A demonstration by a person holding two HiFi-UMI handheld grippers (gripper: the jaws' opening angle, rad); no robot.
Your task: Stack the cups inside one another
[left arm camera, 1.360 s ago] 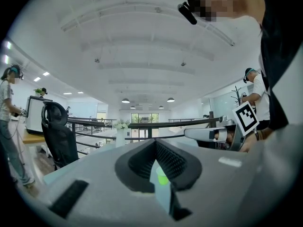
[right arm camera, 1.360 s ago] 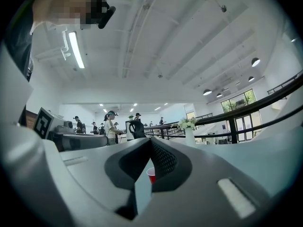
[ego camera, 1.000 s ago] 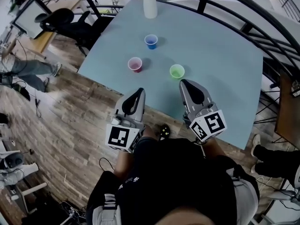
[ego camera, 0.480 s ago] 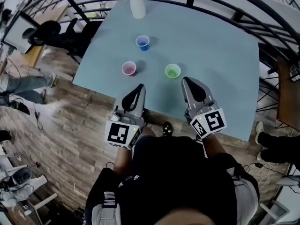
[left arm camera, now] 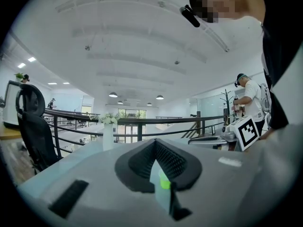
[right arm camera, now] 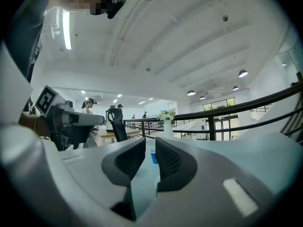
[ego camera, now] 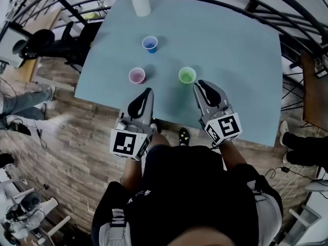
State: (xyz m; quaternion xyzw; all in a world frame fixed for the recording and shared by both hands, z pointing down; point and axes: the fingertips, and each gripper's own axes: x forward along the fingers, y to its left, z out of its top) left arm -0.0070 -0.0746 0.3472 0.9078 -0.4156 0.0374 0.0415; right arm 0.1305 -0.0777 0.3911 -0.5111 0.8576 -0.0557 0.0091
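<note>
Left hand-held gripper (ego camera: 148,91) pressed together; right hand-held gripper (ego camera: 199,84) just opened a crack, nothing between; green cup (ego camera: 187,75) may be toppled if approached this narrow.

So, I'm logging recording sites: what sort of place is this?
Probably an open-plan office or lab mezzanine: black railing beside the table, an office chair, and high ceiling lights.

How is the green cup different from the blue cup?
The green cup is green; the blue cup is blue. The green cup stands near the close edge of the table; the blue cup stands farther back, nearer the white vase. Both stand upright, mouths up, each on its own.
</note>
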